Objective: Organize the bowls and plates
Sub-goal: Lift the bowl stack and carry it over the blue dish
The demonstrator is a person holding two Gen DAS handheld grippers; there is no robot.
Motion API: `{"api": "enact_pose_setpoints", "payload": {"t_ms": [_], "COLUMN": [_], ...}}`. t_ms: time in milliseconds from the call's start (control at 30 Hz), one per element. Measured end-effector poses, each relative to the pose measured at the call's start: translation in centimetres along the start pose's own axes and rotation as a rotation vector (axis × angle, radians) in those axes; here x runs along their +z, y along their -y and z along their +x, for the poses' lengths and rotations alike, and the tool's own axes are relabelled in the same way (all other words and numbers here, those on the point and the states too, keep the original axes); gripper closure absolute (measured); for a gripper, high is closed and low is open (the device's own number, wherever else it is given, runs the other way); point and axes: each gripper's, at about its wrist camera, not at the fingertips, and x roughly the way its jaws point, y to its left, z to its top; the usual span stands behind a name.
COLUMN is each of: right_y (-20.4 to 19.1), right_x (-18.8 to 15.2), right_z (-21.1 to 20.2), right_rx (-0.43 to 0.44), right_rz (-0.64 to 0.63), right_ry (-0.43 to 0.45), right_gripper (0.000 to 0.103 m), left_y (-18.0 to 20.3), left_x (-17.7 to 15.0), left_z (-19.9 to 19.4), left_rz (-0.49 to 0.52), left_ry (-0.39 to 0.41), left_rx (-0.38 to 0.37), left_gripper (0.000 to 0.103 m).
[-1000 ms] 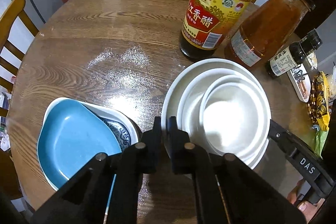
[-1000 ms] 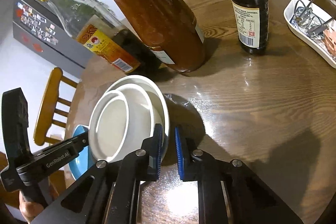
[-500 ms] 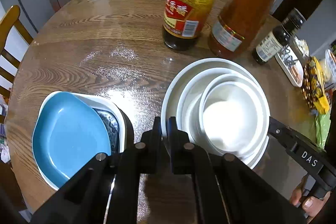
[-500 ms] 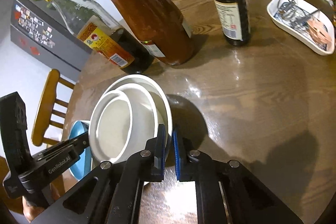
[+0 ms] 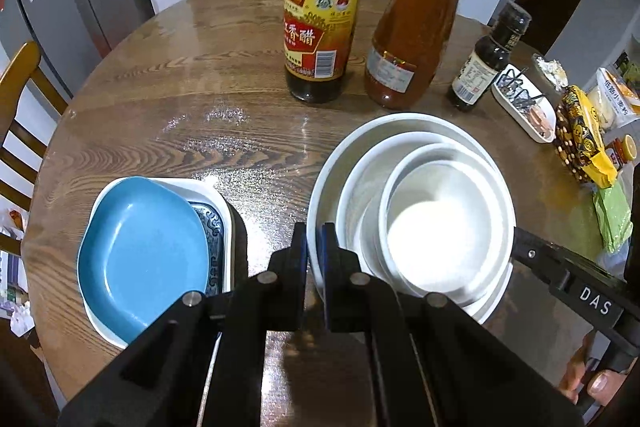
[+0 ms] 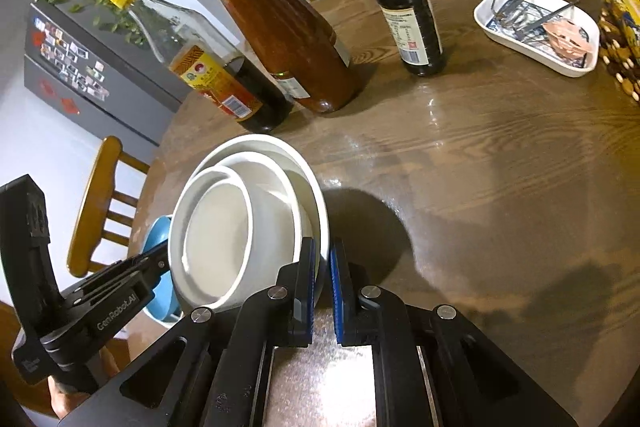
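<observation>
On the round wooden table (image 5: 168,99), the stack of three nested white ceramic bowls (image 5: 412,211) sits beside the blue dish in its white patterned tray (image 5: 140,255). Both grippers pinch the largest bowl's rim from opposite sides: the left gripper (image 5: 316,247) and right gripper (image 6: 324,267) look clamped on it, though the pads partly hide contact. Lift evenly, keeping the stack level, clear of the bottles. Both tools angle downward from the near edge.

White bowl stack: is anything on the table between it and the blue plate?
Nothing visible. Only bare round wooden table lies between the nested white bowls and the blue plate. The left tool and right tool grip the stack's rim.
</observation>
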Motion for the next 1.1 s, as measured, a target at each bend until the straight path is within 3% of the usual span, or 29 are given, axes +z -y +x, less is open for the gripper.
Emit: {"api": "enact_pose_setpoints", "payload": {"t_ms": [1100], "right_y": [-5.0], "right_x": [-2.3], "right_z": [-5.6], "right_rx": [0.021], "right_rz": [-0.079], "right_ry": [0.107], "right_gripper": [0.092], "left_y": [-2.0], "left_x": [-1.7], "left_z": [-8.0], "left_rz": [-0.012], "left_ry": [0.158], "left_rx": [-0.012], "left_gripper": [0.100]}}
